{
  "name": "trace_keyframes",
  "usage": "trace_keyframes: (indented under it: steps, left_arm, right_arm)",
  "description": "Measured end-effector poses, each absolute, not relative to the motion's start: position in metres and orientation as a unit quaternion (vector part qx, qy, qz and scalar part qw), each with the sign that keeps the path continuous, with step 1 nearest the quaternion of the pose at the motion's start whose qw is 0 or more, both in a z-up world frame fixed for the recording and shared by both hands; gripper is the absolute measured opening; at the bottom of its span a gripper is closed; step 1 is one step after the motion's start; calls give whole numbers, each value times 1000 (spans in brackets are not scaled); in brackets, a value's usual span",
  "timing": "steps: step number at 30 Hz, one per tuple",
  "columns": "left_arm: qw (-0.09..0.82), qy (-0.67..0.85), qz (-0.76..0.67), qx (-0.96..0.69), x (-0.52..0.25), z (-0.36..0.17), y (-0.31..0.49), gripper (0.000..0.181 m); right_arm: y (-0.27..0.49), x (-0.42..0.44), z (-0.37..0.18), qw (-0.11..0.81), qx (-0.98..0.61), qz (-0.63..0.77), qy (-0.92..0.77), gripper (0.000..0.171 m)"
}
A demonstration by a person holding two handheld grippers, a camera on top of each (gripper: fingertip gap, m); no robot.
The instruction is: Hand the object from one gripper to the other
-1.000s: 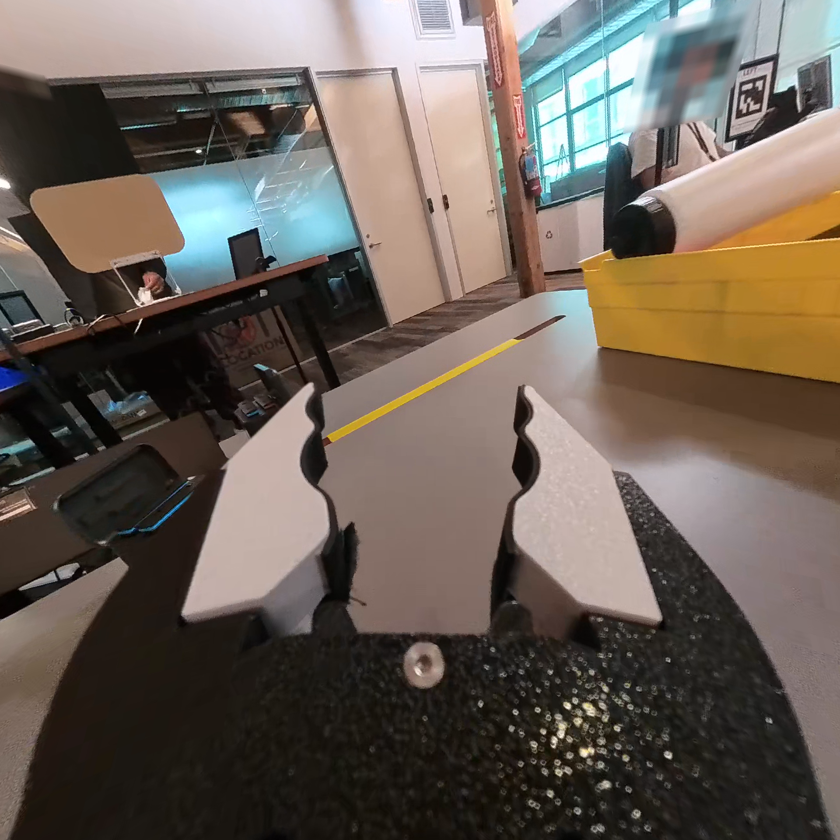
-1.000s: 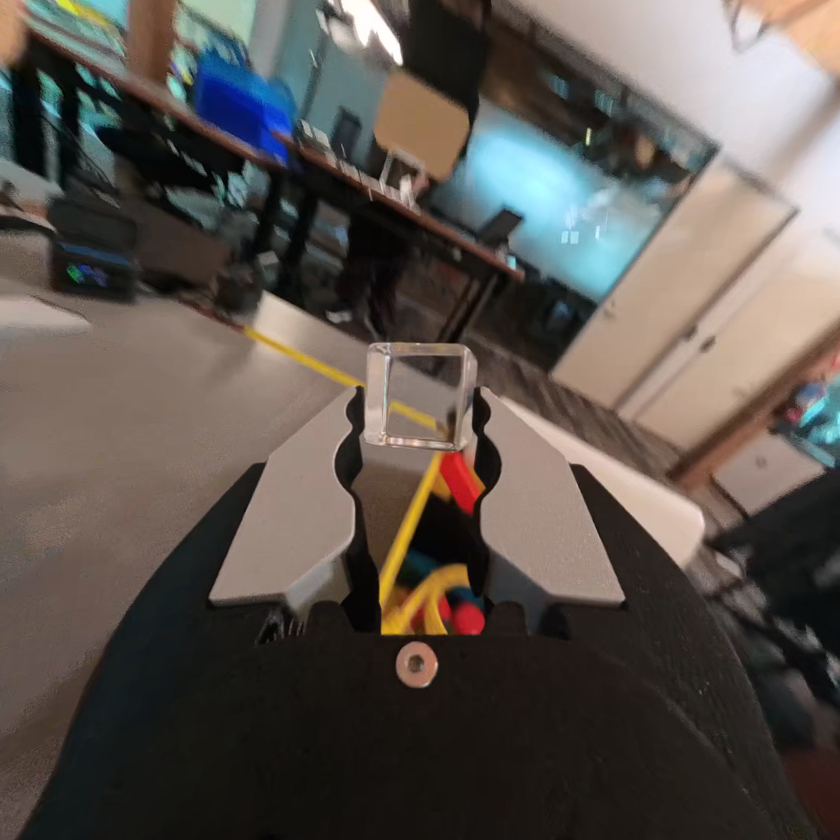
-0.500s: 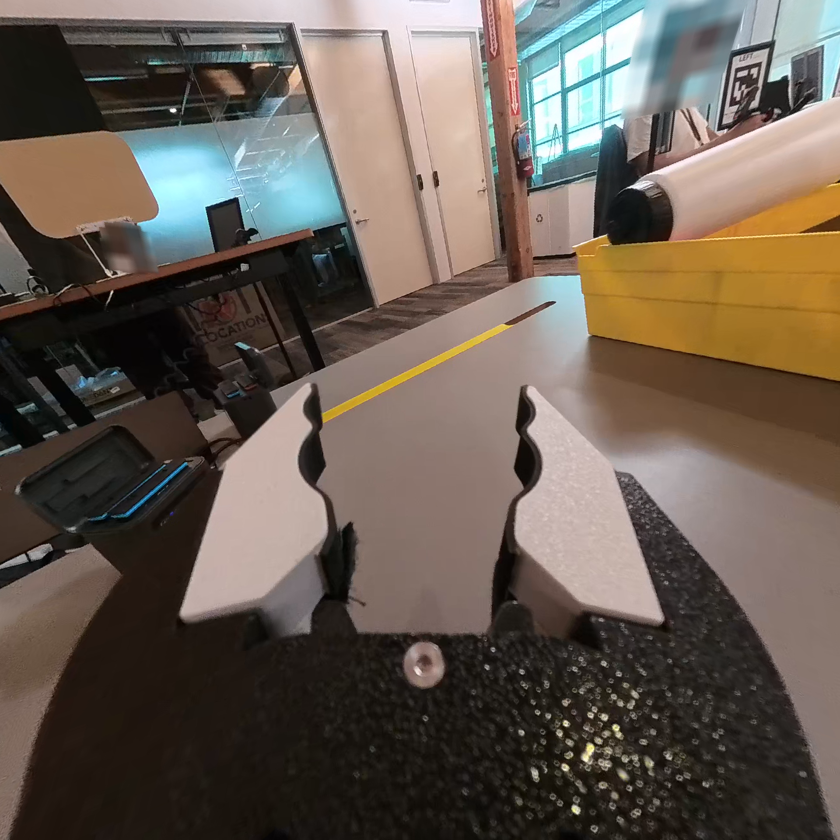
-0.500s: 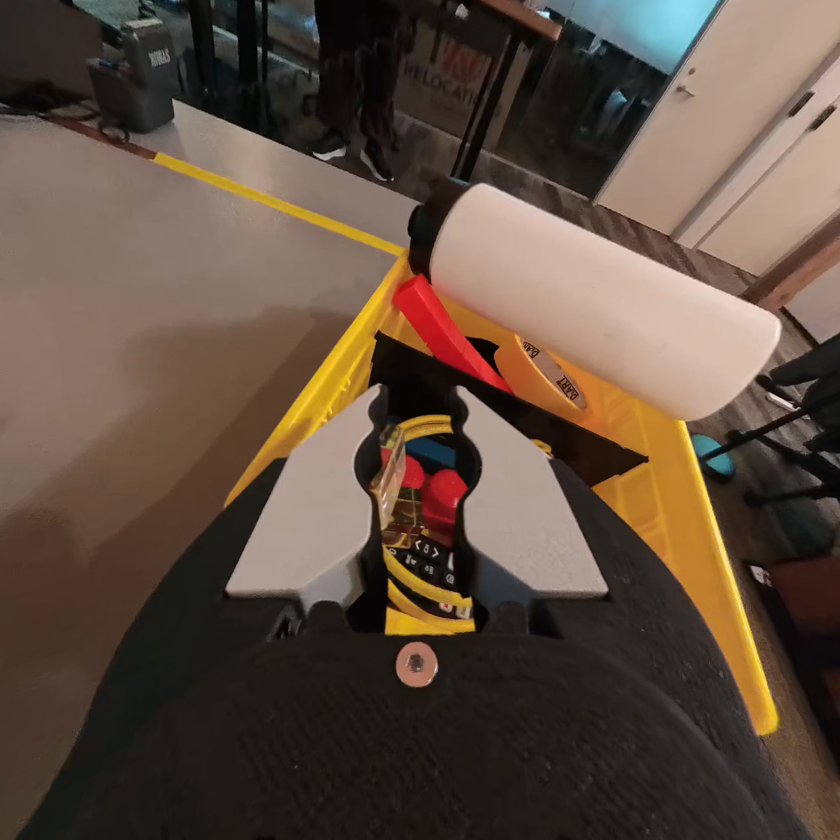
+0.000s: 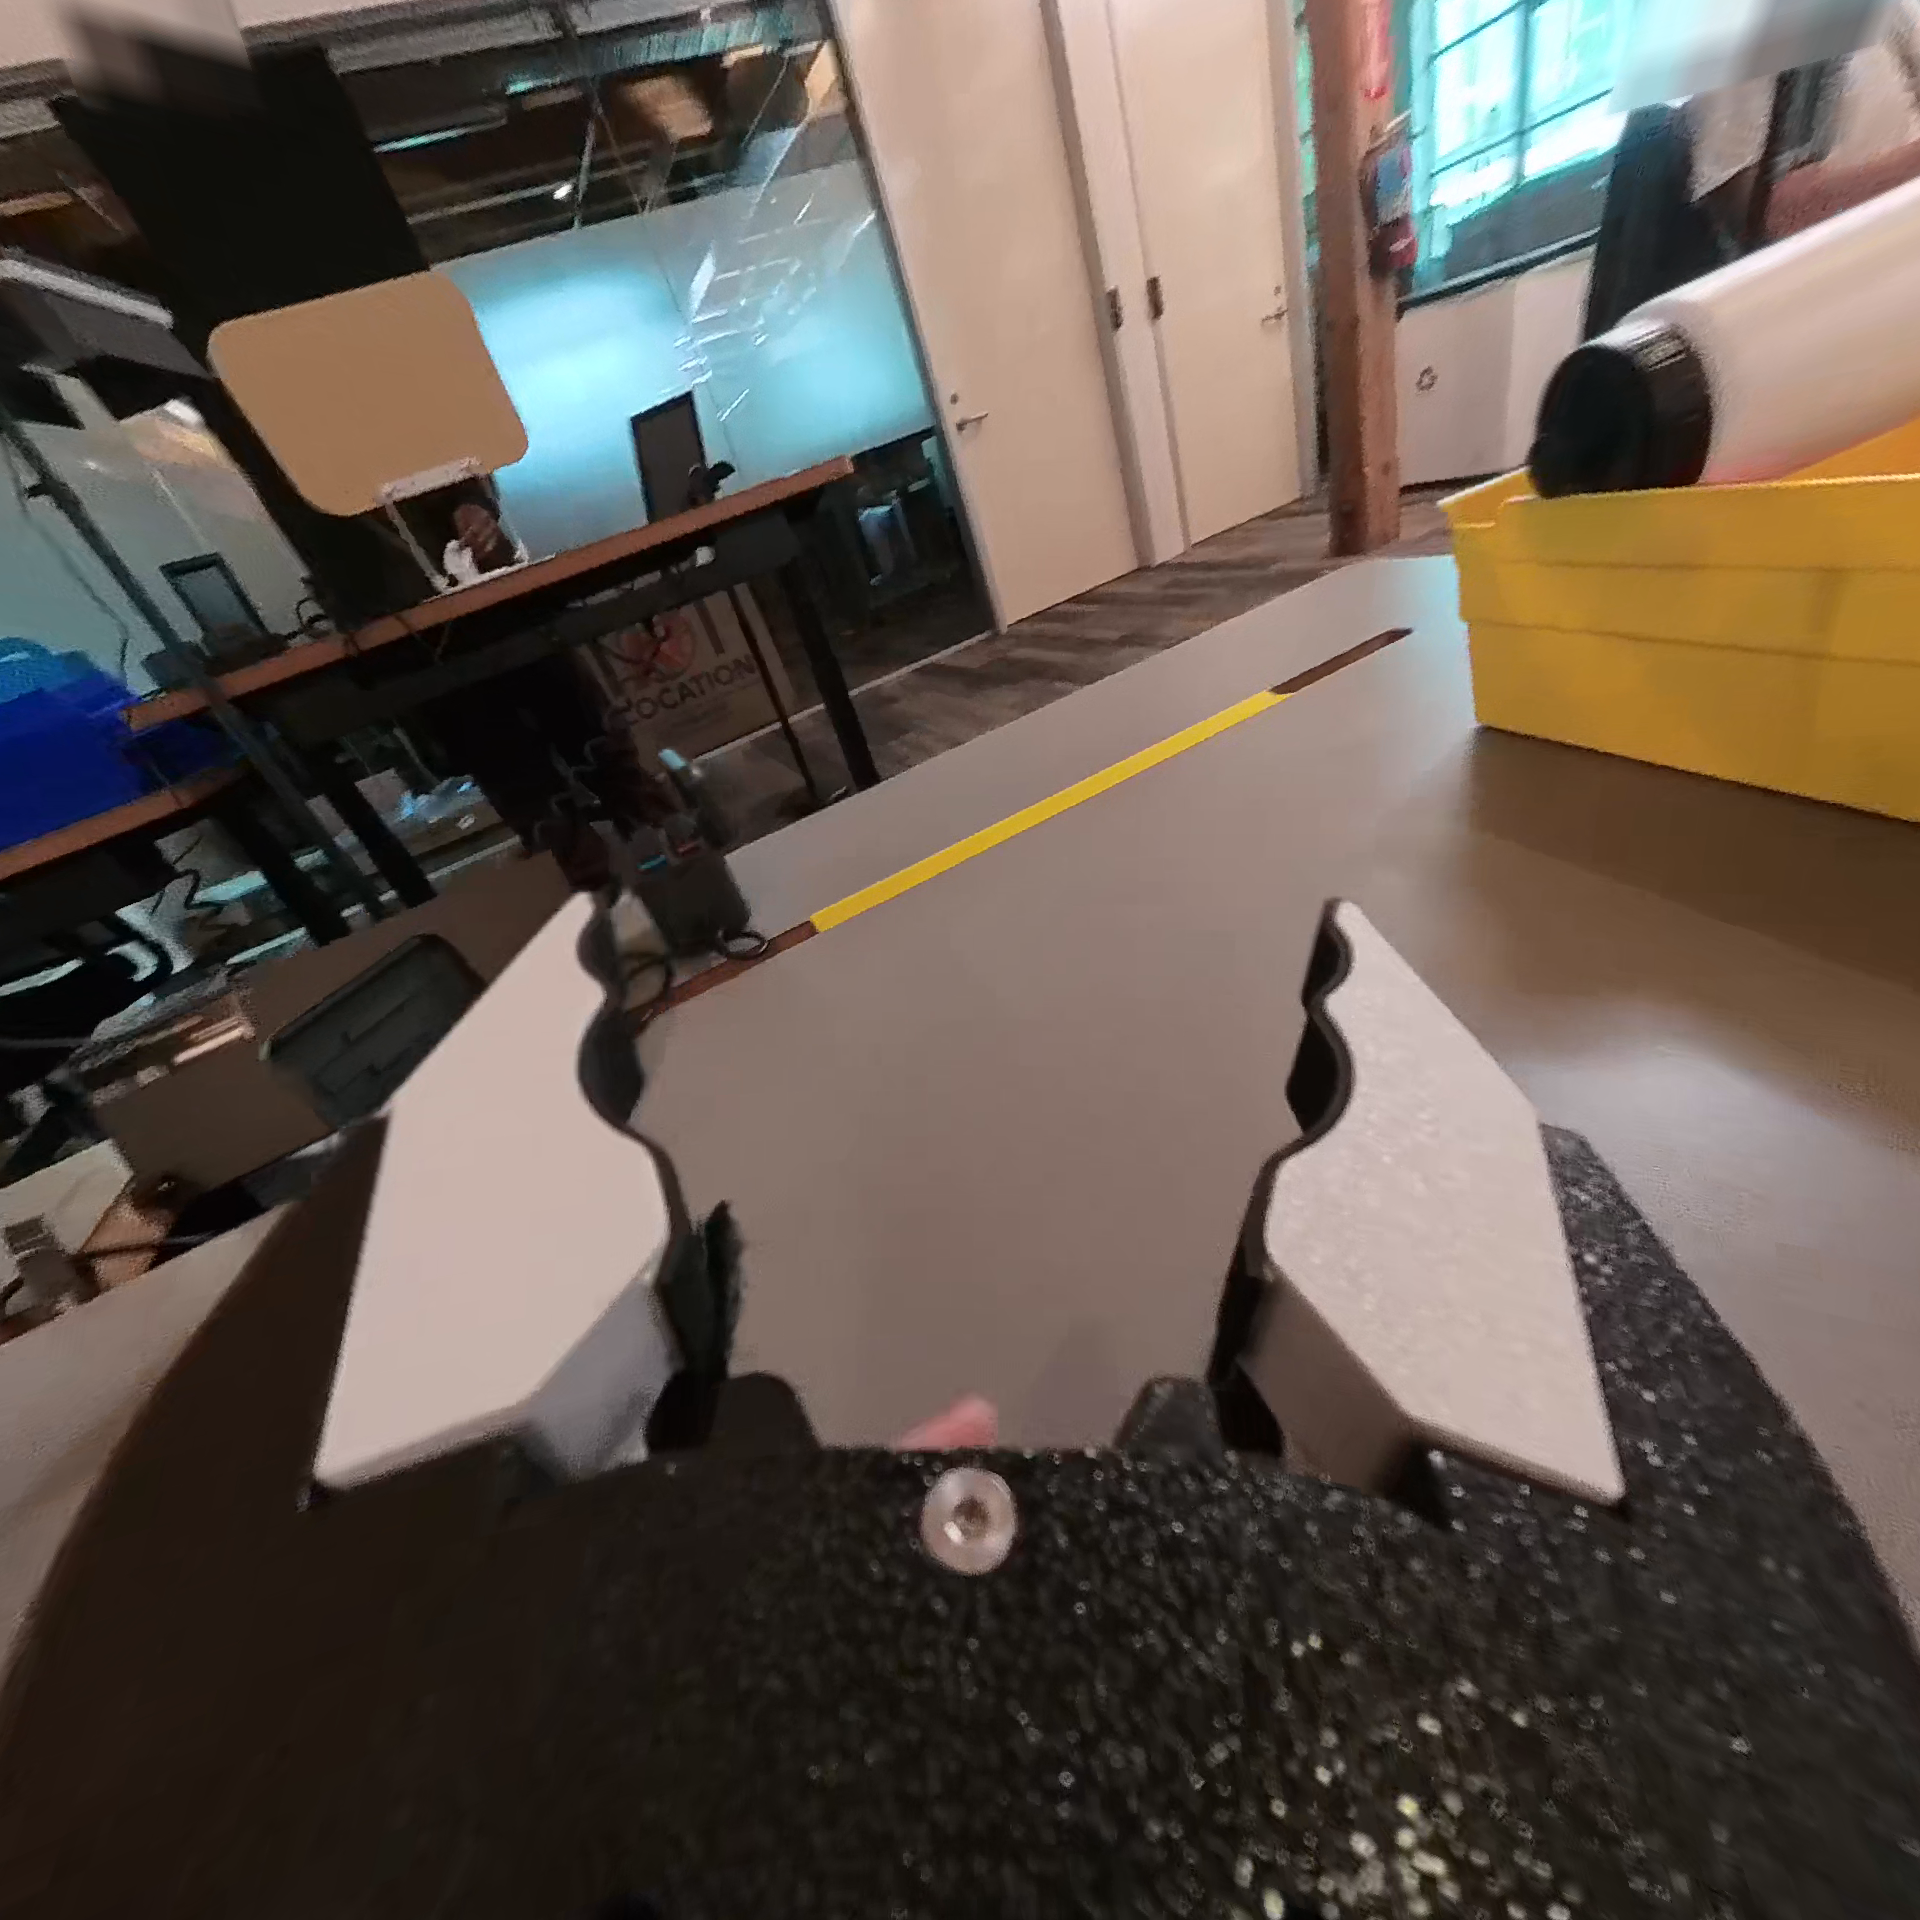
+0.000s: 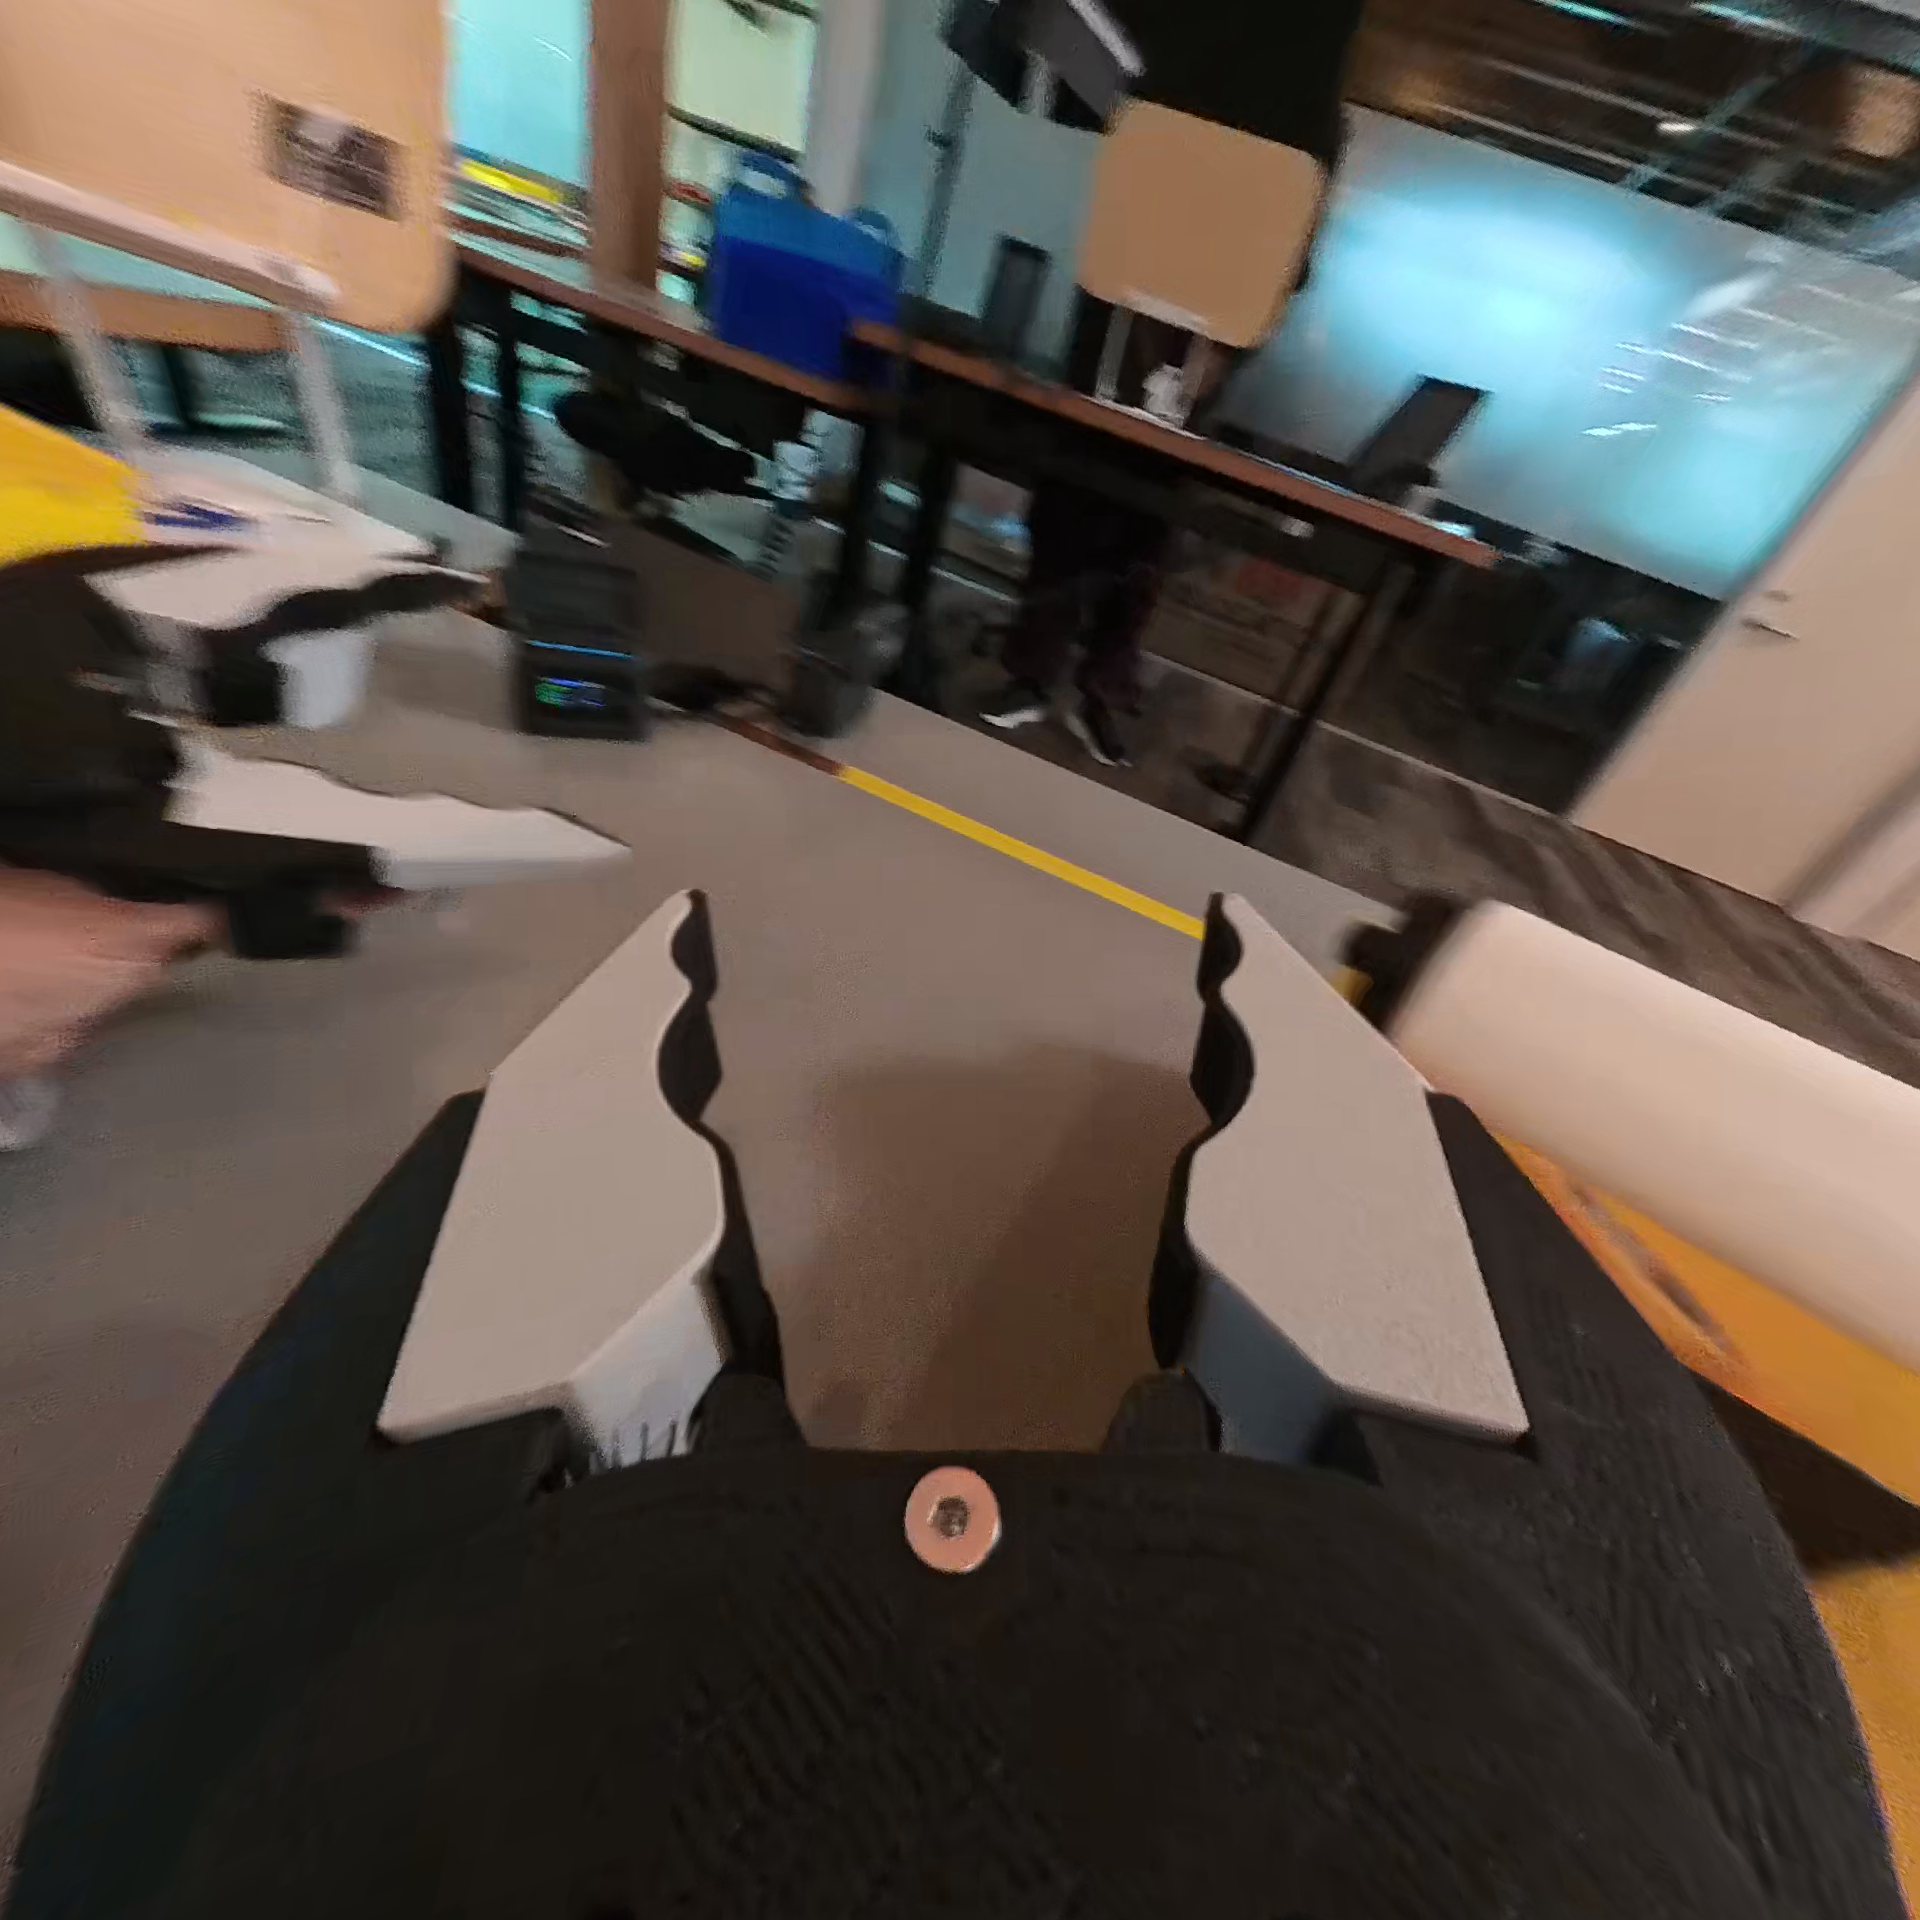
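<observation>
My left gripper (image 5: pixel 966 935) is open wide and empty, low over the grey table (image 5: pixel 1039 1039). My right gripper (image 6: pixel 956 914) is also open and empty over the same table (image 6: pixel 935 1039). The left gripper also shows in the right wrist view (image 6: pixel 395 831), blurred, at the left, with a hand (image 6: pixel 73 966) behind it. No clear cube shows in either view. A white cylinder with a black cap (image 5: pixel 1704 384) lies across the yellow bin (image 5: pixel 1683 665); it also shows just right of my right fingers (image 6: pixel 1662 1060).
A yellow tape line (image 5: pixel 1039 810) runs along the table's far edge (image 6: pixel 1018 842). The yellow bin's rim (image 6: pixel 1745 1340) lies close to my right gripper's right side. Desks, a blue crate (image 6: pixel 800 270) and a person's legs (image 6: pixel 1081 644) stand beyond the table.
My right gripper held a clear cube, dipped over the yellow bin, and is now open and empty, turned away to the bin's left. My left gripper has opened wider.
</observation>
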State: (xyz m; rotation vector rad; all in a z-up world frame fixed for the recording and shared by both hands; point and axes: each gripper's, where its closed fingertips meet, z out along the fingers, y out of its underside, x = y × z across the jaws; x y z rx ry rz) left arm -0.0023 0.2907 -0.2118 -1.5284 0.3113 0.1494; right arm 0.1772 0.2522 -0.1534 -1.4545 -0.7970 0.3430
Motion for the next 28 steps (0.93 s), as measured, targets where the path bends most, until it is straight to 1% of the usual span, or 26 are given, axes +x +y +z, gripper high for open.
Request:
trace_keyframes:
  steps: [1,3,4,6,8,10,15,24,28]
  left_arm:
    - [703,129,77,-695,-4,-212,290,134]
    - [697,104,91,-703,-9,-209,288,155]
    - [697,91,97,-705,-12,-207,287,159]
    - [693,73,113,-708,-17,-205,284,159]
    - [678,68,131,-720,-20,-210,280,159]
    - [664,59,154,-729,-26,-216,277,159]
    - [650,49,170,-739,-30,-224,270,159]
    - [638,53,187,-745,-38,-230,267,159]
    - [642,53,219,-733,-44,-224,266,159]
  right_arm:
    - [240,158,-156,654,-637,176,-369,98]
    - [219,122,-162,639,-626,222,-388,115]
    - [209,106,-166,631,-624,244,-392,125]
    - [190,78,-171,616,-620,281,-398,145]
    - [175,57,-171,609,-614,311,-394,158]
    - [165,43,-169,609,-612,325,-385,160]
    - [160,27,-177,606,-625,310,-382,160]
    - [160,28,-191,583,-643,299,-397,160]
    - [161,29,-195,570,-649,308,-399,160]
